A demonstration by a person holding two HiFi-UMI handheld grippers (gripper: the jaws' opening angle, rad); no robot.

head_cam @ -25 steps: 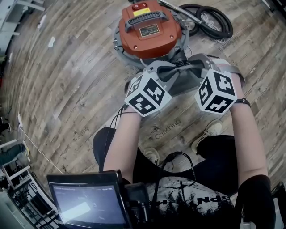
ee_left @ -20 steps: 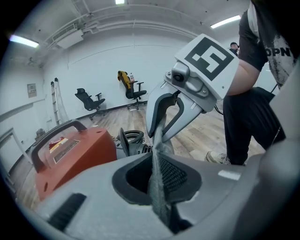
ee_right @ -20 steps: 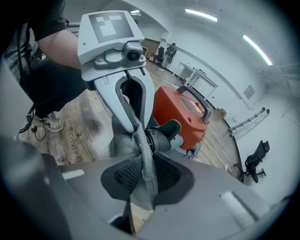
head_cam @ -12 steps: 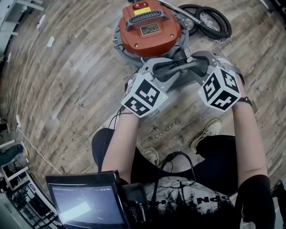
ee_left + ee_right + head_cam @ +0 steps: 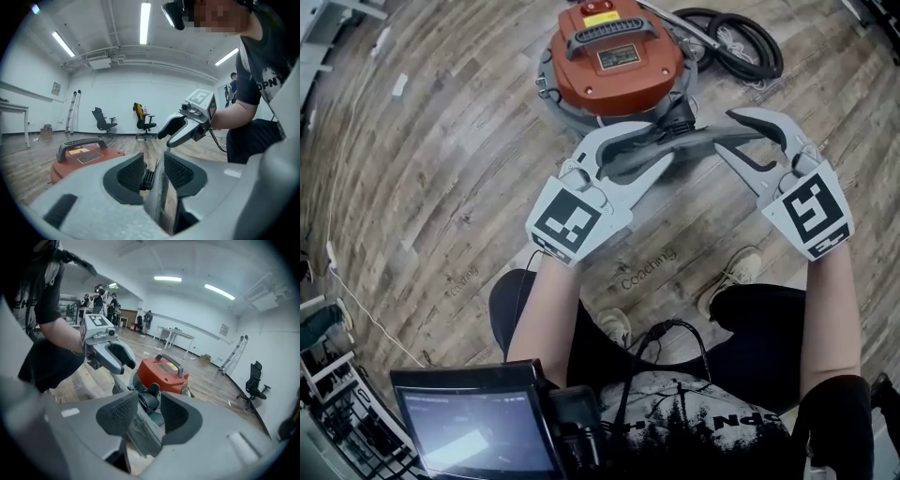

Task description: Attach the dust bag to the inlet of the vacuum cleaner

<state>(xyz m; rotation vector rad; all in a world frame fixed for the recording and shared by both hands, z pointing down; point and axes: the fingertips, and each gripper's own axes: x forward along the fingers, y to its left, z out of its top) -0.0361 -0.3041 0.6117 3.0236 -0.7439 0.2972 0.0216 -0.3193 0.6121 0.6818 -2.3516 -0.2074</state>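
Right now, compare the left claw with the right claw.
Head view: the left claw straddles the left end of the dust bag, the right claw its right end. The left claw angles up-right, the right claw up-left. Both have just been opening, bag loose between the jaws.

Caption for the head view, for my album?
Left gripper and right gripper, fingers just opening with the dust bag between them, by the orange vacuum cleaner.

1 vacuum cleaner (image 5: pixel 614 56), 1 dust bag (image 5: pixel 694 141), 1 coiled hose (image 5: pixel 745 42). 2 grippers: left gripper (image 5: pixel 642 150), right gripper (image 5: pixel 727 133). 2 bare forearms (image 5: pixel 558 309), 2 shoes (image 5: pixel 733 275), 1 screen (image 5: pixel 478 427). Room behind: 2 office chairs (image 5: pixel 104 123), 1 ladder (image 5: pixel 73 110), 3 ceiling light strips (image 5: pixel 145 16).
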